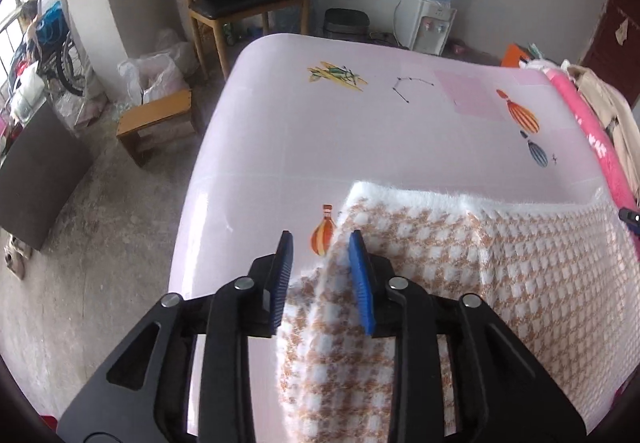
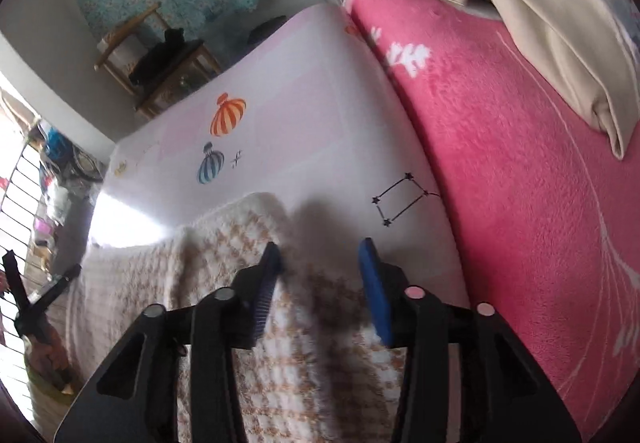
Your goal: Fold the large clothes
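A fluffy white-and-tan checked garment lies flat on the pale pink bed sheet, its folded white edge toward the middle of the bed. My left gripper stands open over the garment's left corner; loose cloth lies between the blue pads, which do not press on it. In the right wrist view the same garment runs under my right gripper, open too, at its right edge over the sheet. The left gripper's black frame shows at that view's left edge.
A bright pink fleece blanket with a beige garment on it fills the bed's right side. Beyond the bed stand a wooden chair with dark clothes, a low wooden stool and a water dispenser.
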### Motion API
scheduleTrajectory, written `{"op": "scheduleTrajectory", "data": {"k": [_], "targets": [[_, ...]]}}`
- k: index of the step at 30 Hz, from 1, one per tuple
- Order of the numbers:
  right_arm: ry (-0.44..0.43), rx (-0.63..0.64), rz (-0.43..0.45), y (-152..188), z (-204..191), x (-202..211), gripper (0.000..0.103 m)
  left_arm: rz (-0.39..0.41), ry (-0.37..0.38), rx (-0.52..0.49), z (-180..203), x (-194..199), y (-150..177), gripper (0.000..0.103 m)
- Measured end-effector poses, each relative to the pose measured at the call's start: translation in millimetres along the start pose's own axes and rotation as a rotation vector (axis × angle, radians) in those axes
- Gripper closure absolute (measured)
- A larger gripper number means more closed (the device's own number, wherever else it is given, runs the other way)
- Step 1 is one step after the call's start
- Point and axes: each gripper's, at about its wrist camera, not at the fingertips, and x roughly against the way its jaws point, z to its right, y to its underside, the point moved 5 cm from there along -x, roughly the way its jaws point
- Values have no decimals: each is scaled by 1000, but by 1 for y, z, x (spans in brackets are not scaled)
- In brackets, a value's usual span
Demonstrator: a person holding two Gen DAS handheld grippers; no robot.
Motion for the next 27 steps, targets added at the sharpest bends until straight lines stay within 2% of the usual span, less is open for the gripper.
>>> {"op": "scheduleTrajectory", "data": {"k": [5, 7, 9, 10, 15, 18, 20, 27], "targets": [[16, -43, 92, -5, 13, 38, 57, 67, -14, 63, -27, 33, -3, 67], [8, -8, 109, -1, 2, 52, 57, 95, 12, 74, -27, 50, -2, 60], [5, 42, 115, 12, -15, 67, 56, 121, 52, 61, -21, 71, 4, 50], [0, 70, 115, 20, -24, 74, 51, 133, 71, 46, -16, 83, 9, 46], [-15, 186, 134, 68, -62, 119, 42, 178, 144, -12, 8, 141, 51, 23], [-30, 242, 138, 105, -79, 146, 38, 185, 187, -25, 20, 171, 84, 18], [-23, 281, 140, 133, -89, 159, 31, 185, 205, -36, 29, 186, 108, 16], [48, 403, 133, 230, -117, 186, 19, 165, 245, -65, 62, 217, 189, 14]]}}
